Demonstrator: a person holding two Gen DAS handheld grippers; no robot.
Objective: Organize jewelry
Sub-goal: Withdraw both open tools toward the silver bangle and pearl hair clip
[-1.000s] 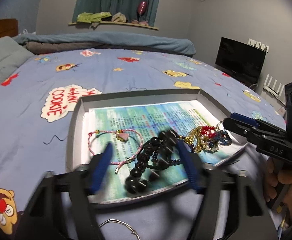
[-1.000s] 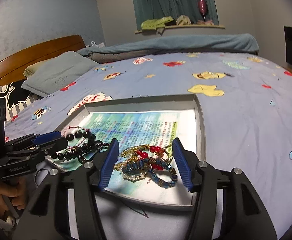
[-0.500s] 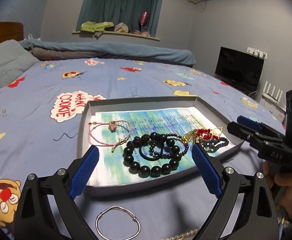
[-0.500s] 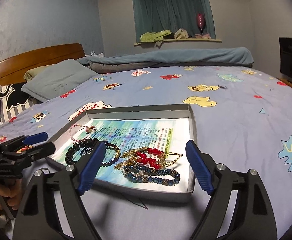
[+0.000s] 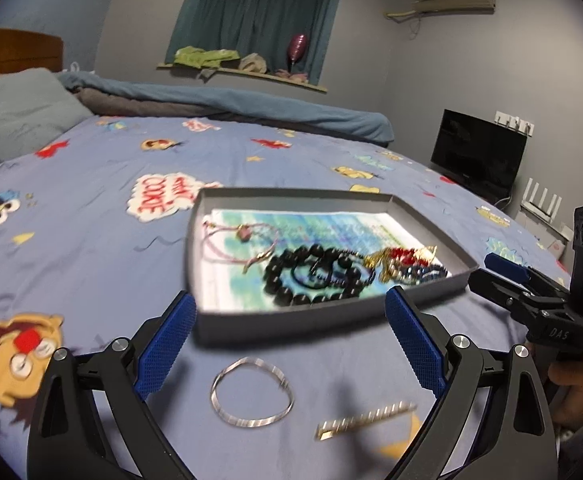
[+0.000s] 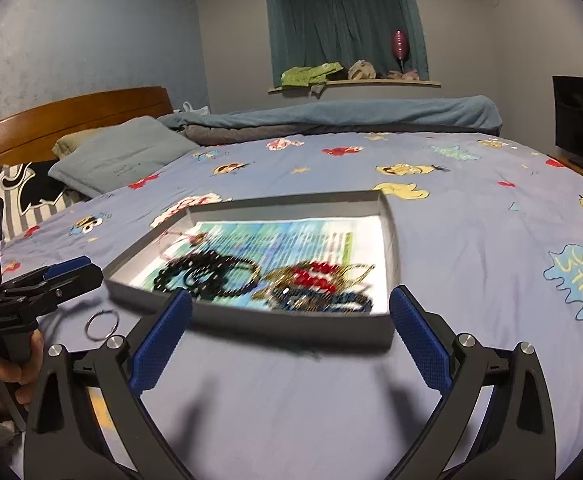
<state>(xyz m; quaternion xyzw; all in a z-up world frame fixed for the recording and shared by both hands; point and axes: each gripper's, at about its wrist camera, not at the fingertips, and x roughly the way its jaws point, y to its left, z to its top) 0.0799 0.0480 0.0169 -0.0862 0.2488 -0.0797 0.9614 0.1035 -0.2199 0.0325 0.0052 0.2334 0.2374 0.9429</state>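
A grey tray (image 5: 291,322) lined with printed paper lies on the bed. It holds a pink cord bracelet (image 5: 243,244), black bead bracelets (image 5: 315,280) and a tangled gold, red and blue pile (image 5: 407,264). My left gripper (image 5: 291,300) hovers open just short of the tray's near wall, holding nothing. Below it on the sheet lie a silver bangle (image 5: 251,392) and a pale beaded strand (image 5: 365,420). My right gripper (image 6: 290,296) faces the tray (image 6: 291,326) from the right end. Its jaws are opening, with nothing between the pads.
The blue cartoon-print bed sheet (image 6: 471,216) spreads all round the tray. A grey pillow (image 6: 123,156) and wooden headboard (image 6: 71,112) are far left. A dark screen (image 5: 477,148) stands beyond the bed's right side. A hand (image 5: 571,376) grips the right gripper's handle.
Both grippers drew back out of the tray and spread their jaws. The black beads and the coloured pile stay in the tray. The bangle and strand came into the left wrist view.
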